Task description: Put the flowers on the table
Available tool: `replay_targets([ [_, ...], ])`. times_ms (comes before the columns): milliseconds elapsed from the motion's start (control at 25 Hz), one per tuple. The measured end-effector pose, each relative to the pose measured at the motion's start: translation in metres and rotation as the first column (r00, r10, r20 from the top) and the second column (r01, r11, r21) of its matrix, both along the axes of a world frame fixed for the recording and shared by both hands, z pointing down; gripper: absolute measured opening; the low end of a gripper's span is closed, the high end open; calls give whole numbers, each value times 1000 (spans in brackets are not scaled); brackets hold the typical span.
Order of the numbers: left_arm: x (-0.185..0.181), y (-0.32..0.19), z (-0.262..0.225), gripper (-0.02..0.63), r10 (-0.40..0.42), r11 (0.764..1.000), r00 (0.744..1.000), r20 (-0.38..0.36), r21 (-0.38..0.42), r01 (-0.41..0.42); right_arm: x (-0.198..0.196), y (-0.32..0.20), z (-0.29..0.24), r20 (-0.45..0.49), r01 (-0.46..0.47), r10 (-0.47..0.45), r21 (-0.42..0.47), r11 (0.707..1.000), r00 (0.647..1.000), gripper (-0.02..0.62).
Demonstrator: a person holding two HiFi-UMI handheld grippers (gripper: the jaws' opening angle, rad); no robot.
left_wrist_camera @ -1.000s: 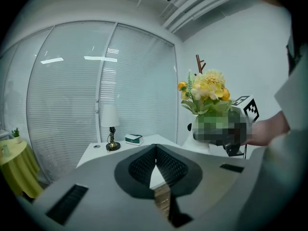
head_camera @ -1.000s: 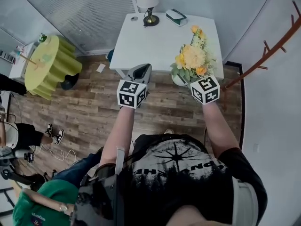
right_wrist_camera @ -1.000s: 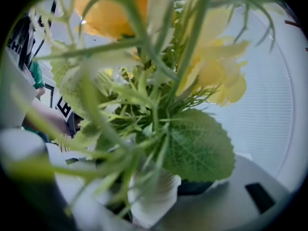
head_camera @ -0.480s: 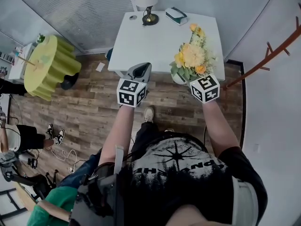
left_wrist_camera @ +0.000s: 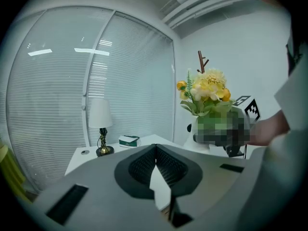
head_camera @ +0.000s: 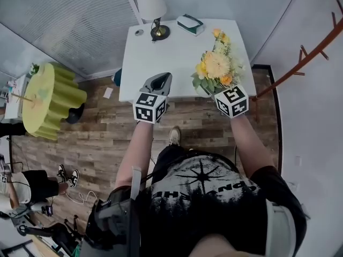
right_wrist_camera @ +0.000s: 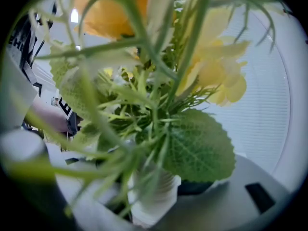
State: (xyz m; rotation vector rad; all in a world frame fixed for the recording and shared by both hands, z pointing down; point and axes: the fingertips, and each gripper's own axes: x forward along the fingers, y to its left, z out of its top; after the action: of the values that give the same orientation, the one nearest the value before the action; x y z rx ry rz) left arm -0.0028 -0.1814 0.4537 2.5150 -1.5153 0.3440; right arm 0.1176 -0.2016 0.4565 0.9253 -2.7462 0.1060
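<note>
A bunch of yellow and orange flowers stands in a white ribbed vase. My right gripper is shut on the vase, its jaws mostly hidden under the leaves. In the head view the bunch hangs over the front right part of the white table; I cannot tell whether the vase touches it. The flowers also show in the left gripper view, to the right. My left gripper is shut on nothing at the table's front edge, its jaws meeting at the tip.
A lamp, a green tissue box and a small round item stand at the table's back. A wooden coat rack rises at the right wall. A yellow-green round table stands left on the wood floor.
The person has stepped closer to the white table, which now lies nearer under both grippers. Both grippers keep their hold and spacing.
</note>
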Motion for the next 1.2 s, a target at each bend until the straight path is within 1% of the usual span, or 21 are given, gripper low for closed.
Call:
replay_targets([
  [320,-38,-65,-8,11,60,998,998,-6,11,-60,-35,-57,-9,-6,-68,68,13,998,998,255],
  [680,-74,-125,-10,11,124,992,992,-13,19,-124,-71,-111,-15,-13,-132,132,30,991,991,255],
  [960,-93,-153,-2,11,176,984,984,-25,12,-176,-95,-138,-11,-26,-172,173,32,985,985,255],
  [1200,-105,-166,8,11,185,983,982,-45,5,-185,-105,-147,0,-53,-180,182,32,983,982,255],
])
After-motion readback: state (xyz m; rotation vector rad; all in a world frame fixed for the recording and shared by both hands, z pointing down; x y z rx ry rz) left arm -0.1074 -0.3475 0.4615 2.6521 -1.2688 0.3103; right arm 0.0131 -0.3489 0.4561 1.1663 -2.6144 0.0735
